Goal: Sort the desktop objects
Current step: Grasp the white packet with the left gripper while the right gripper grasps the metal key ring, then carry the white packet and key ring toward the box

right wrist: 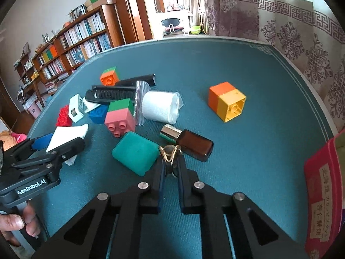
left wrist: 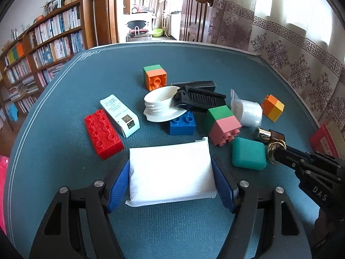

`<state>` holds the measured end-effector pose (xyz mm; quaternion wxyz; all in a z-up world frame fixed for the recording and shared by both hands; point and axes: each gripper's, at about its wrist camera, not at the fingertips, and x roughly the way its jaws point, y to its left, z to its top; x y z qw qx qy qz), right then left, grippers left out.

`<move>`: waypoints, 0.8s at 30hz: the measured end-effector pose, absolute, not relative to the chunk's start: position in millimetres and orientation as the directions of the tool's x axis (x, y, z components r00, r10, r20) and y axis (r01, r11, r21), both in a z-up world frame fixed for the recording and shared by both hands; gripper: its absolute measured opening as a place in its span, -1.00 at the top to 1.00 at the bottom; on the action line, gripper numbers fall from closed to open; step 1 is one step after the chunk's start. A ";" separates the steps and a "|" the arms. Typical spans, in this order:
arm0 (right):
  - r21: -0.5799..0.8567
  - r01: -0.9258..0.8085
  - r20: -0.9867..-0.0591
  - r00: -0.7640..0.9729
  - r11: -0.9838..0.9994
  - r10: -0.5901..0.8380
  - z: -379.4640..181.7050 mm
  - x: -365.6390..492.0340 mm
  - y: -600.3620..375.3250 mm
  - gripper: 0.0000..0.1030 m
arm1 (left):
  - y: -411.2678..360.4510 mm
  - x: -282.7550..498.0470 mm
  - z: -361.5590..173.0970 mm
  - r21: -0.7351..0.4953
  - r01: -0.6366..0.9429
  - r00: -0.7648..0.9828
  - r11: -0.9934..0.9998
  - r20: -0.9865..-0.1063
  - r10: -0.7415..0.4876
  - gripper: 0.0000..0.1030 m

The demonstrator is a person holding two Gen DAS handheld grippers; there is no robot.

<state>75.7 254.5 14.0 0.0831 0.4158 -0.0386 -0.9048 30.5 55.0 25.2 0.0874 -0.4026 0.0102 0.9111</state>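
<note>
We observed the white packet (left wrist: 170, 172) lying near the table's (left wrist: 172, 60) front edge, clamped between the downward-tilted left gripper's (left wrist: 170, 180) blue pads, while the right gripper (right wrist: 170, 164), angled alike, pinched gold rings (right wrist: 169, 154) beside the brown bottle (right wrist: 189, 143).

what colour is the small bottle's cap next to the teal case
Shiny gold, on a dark brown bottle; its cap shows best in the right wrist view.

Glossy plastic red brick (left wrist: 103, 133), matt woven table cloth (left wrist: 194, 69), shiny gold metal ring (right wrist: 169, 154)
</note>
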 end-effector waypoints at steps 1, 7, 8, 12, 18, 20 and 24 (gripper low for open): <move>0.139 0.120 -0.739 -0.649 -0.983 -0.183 16.9 78.3 255.6 0.78 | 57.3 31.8 26.9 -0.050 -0.172 -0.662 -0.984 -0.733 0.153 -0.45; 0.149 0.122 -0.709 -0.679 -0.981 -0.192 32.7 95.4 263.7 0.92 | 72.0 39.9 37.6 -0.037 -0.203 -0.673 -0.978 -0.721 0.167 -0.45; 0.148 0.122 -0.704 -0.684 -0.981 -0.191 35.2 97.9 265.0 0.92 | 74.7 41.4 39.2 -0.035 -0.209 -0.674 -0.977 -0.719 0.169 -0.45; 0.150 0.131 -0.682 -0.704 -0.980 -0.198 44.1 111.1 272.0 0.92 | 87.0 47.4 44.0 -0.022 -0.229 -0.679 -0.973 -0.713 0.175 -0.45; 0.235 0.129 -0.695 -0.671 -0.963 -0.259 36.0 122.8 288.5 0.52 | 97.8 59.2 50.0 -0.005 -0.246 -0.686 -0.969 -0.705 0.178 -0.45; 0.262 0.123 -0.693 -0.666 -0.957 -0.275 31.9 131.3 294.0 -0.27 | 97.8 61.5 51.3 -0.003 -0.247 -0.688 -0.969 -0.703 0.177 -0.45; 0.310 0.164 -0.680 -0.650 -0.936 -0.339 29.0 148.0 297.7 -0.34 | 99.0 65.2 53.1 0.001 -0.246 -0.691 -0.969 -0.701 0.174 -0.45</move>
